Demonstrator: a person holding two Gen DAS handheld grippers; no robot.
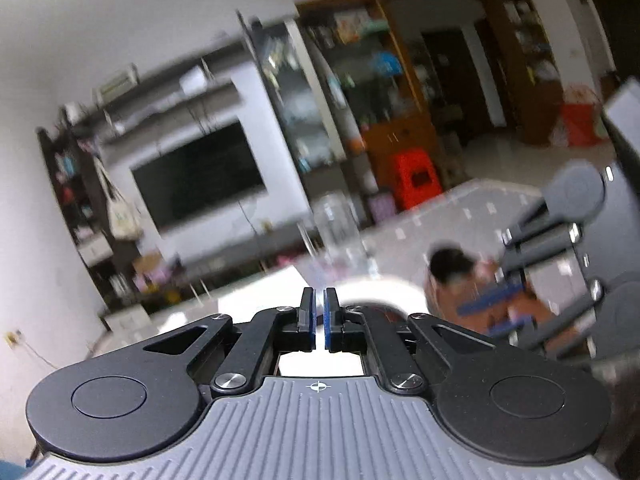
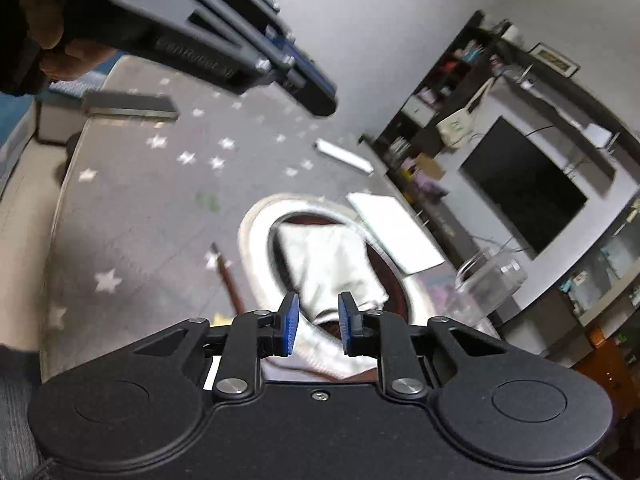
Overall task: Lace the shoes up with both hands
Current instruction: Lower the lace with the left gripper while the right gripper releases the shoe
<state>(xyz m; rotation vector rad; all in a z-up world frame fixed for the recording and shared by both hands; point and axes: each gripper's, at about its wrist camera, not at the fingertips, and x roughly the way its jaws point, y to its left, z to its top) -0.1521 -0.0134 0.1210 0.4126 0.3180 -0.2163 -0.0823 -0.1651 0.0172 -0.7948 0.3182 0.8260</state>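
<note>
I see the grey star-patterned mat (image 2: 132,184) carrying the white shoe (image 2: 320,264) towards its far edge, directly under my right gripper (image 2: 319,322), whose fingers stand released above the pale tongue. My left gripper (image 1: 319,314) hangs higher, nearly clenched on nothing. Laces: I cannot tell.

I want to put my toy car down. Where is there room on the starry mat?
The starry mat is bare left of the white shoe, between the brown stick and the dark flat bar. It is crowded right of the shoe: white paper and a clear jar.
</note>
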